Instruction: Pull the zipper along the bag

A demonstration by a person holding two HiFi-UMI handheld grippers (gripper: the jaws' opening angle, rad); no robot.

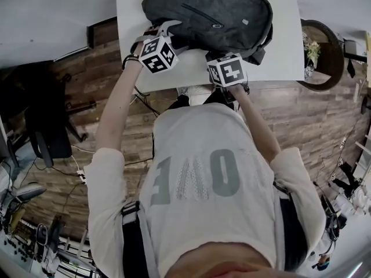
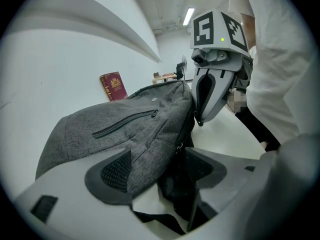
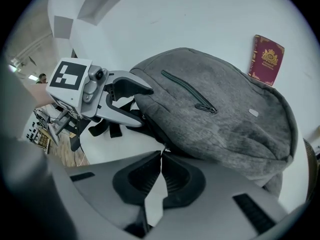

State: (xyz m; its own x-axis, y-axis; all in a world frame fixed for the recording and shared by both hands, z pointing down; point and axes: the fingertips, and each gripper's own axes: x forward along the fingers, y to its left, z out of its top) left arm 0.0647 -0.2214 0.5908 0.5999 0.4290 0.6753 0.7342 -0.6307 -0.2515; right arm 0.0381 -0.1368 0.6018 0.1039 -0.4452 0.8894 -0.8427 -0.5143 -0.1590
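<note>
Right gripper (image 3: 161,156): jaws closed tip to tip, set against the dark lower edge of the bag (image 3: 225,119) at frame centre. Whether a zipper pull is pinched can't be told. Left gripper (image 2: 159,159): jaws wide, clamped over the bag's near corner, bottom centre. Bag is laid flat on the white table (image 1: 278,68). Step judged: bag braced, pull start. Next: a steady drag along the edge zipper (image 2: 186,129) is needed, with the corner pinned.

left gripper (image 2: 156,158) spread wide, right gripper (image 3: 161,156) closed

White table (image 1: 130,16) stands on wood-plank floor (image 1: 324,114), black office chair (image 1: 49,135) at left.
</note>
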